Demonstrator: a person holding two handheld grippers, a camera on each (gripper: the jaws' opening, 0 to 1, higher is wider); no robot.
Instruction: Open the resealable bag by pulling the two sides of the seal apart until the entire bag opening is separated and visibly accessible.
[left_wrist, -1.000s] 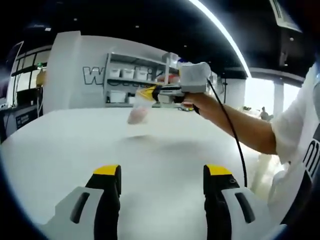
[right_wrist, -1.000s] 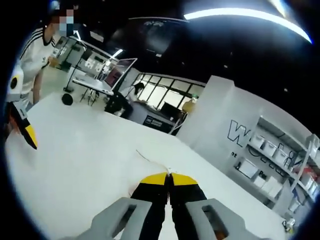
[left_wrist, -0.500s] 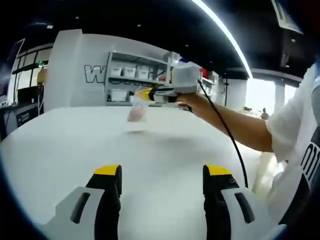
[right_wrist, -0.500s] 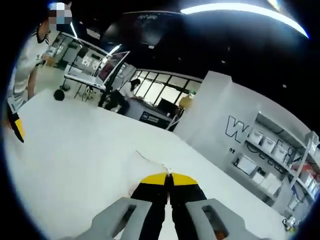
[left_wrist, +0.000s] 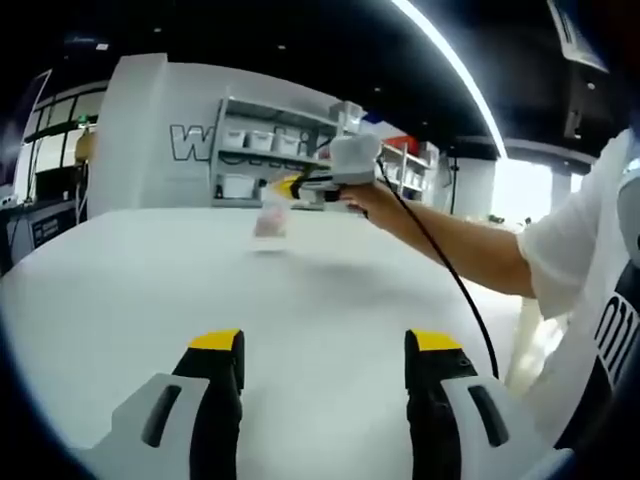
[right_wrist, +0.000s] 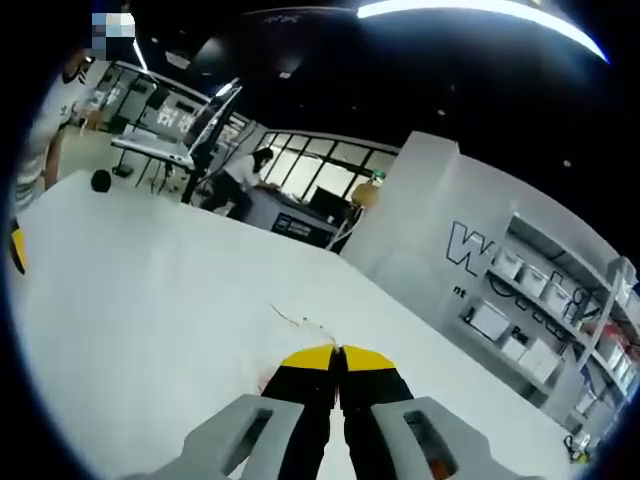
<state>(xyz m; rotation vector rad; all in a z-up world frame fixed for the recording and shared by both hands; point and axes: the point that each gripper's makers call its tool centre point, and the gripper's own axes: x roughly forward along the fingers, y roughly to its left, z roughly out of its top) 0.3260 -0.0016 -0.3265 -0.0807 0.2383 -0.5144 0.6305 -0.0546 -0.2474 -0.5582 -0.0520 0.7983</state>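
Left gripper view: right gripper (left_wrist: 285, 186) holds the bag (left_wrist: 271, 219) above the white worktop (left_wrist: 150, 290).
Left gripper (left_wrist: 315, 345) jaws spread, empty; right jaws clamp the bag's top edge.

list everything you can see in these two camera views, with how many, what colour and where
Resealable bag: one, clear with something pinkish inside, hanging from the right gripper above the table; its top edge shows at the jaw tips in the right gripper view.
Table: one, white, broad, under both grippers.
Shelving unit: one, pale grey, holding white bins, against the far wall.
White wall with dark lettering: one, behind the shelves.
Ceiling light strip: one, white, overhead.
Dark ball: one, at the table's far edge, right gripper view.
Other people: at least two, in the background.
Left gripper: one, grey with yellow tips, jaws apart.
Right gripper: one, jaws closed on the bag.
Forearm: one, in a white sleeve.
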